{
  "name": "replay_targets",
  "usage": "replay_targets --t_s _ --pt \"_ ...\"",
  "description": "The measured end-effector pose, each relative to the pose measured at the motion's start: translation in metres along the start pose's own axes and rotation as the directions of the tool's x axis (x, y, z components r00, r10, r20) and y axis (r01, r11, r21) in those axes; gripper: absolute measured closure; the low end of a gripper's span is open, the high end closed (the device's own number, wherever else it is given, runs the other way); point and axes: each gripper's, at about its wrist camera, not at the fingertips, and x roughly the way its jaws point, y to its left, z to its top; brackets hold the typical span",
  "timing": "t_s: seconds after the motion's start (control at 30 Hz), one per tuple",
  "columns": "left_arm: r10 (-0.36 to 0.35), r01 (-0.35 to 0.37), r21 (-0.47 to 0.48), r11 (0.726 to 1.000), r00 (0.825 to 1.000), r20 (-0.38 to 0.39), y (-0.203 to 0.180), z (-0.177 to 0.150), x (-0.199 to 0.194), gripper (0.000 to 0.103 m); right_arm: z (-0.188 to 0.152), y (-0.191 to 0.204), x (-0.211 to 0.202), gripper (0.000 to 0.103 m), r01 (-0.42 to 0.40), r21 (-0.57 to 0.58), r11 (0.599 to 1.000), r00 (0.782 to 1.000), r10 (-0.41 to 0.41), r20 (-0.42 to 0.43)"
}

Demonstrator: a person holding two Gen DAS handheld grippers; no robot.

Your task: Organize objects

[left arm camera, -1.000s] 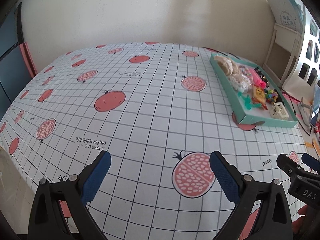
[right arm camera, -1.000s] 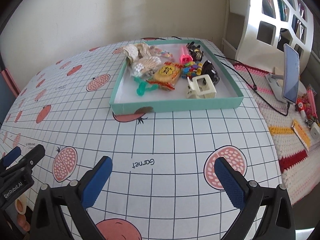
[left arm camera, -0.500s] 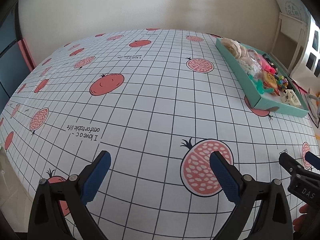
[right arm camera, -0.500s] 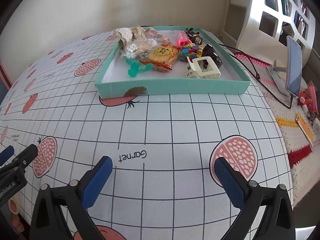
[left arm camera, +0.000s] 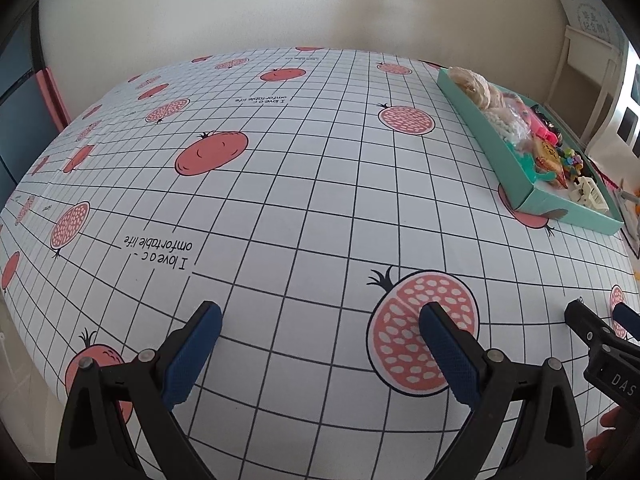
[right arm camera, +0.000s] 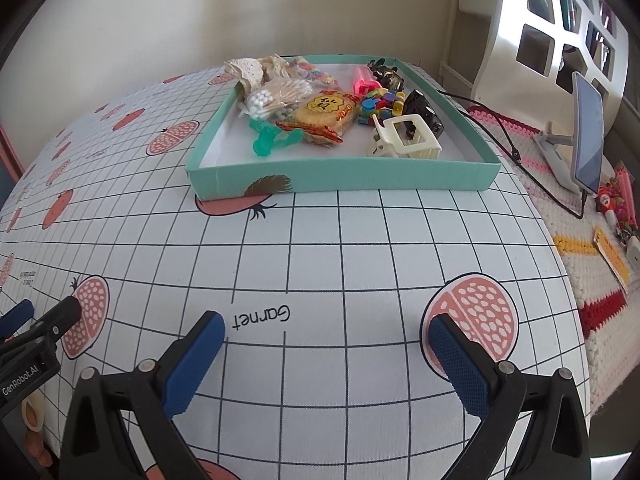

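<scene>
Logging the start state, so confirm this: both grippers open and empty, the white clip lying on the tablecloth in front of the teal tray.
Wrong on the clip: the right wrist view shows it inside the tray, near its front wall. Both the left gripper and right gripper are open and empty.

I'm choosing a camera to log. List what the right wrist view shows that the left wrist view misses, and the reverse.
Right wrist only: the phone on a stand, its black cable and the white cut-out shelf. Left wrist only: the tablecloth's "I love a comfortable life" print and the table's far left side. Both: the teal tray of small items, and both tongs open.
</scene>
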Motion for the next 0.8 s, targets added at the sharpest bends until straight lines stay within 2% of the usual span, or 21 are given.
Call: replay_targets --t_s 0.13,0.8 --pt "-0.005 0.005 0.008 1.000 1.000 0.011 -0.0008 -0.0017 0.0012 0.000 -0.0012 0.0002 -0.0003 0.000 0.000 -0.001 1.000 1.000 0.000 0.010" --pt "-0.004 0.004 0.005 1.000 1.000 0.021 0.0001 -0.0025 0.0014 0.000 -0.0036 0.0018 -0.0015 0.000 0.002 0.001 1.000 0.999 -0.002 0.036"
